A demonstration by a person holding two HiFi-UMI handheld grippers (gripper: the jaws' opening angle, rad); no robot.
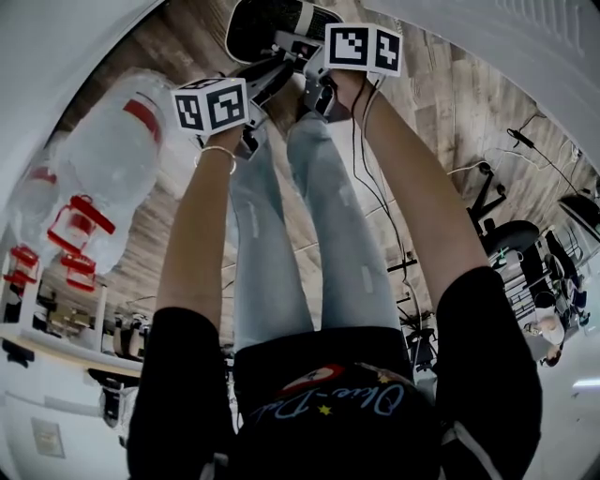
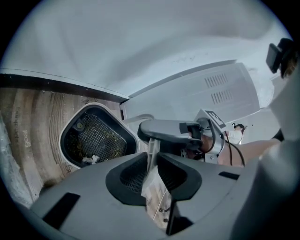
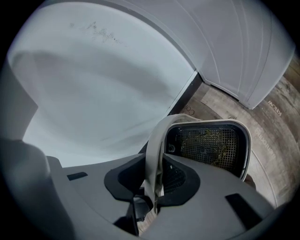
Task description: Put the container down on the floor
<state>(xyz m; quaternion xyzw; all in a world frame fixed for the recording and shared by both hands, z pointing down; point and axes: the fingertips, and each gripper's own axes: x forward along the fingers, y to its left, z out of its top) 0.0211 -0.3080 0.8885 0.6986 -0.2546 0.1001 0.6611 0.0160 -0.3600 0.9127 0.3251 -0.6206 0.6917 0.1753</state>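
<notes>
The container (image 1: 272, 23) is a white-rimmed bin with a dark inside and a mesh panel, low over the wooden floor past the person's legs. In the left gripper view the container (image 2: 93, 138) lies ahead to the left, and my left gripper (image 2: 152, 164) is shut on a thin grey strip of its handle (image 2: 164, 129). The right gripper (image 2: 211, 140) grips the handle's far end there. In the right gripper view my right gripper (image 3: 152, 183) is shut on the curved handle band (image 3: 157, 145), with the container (image 3: 211, 145) just beyond. Whether the container touches the floor is unclear.
Large clear water bottles (image 1: 112, 150) with red handles stand at the left. White curved panels (image 3: 93, 84) rise close behind the container. Cables and dark equipment (image 1: 506, 234) lie on the wooden floor (image 1: 450, 103) at the right.
</notes>
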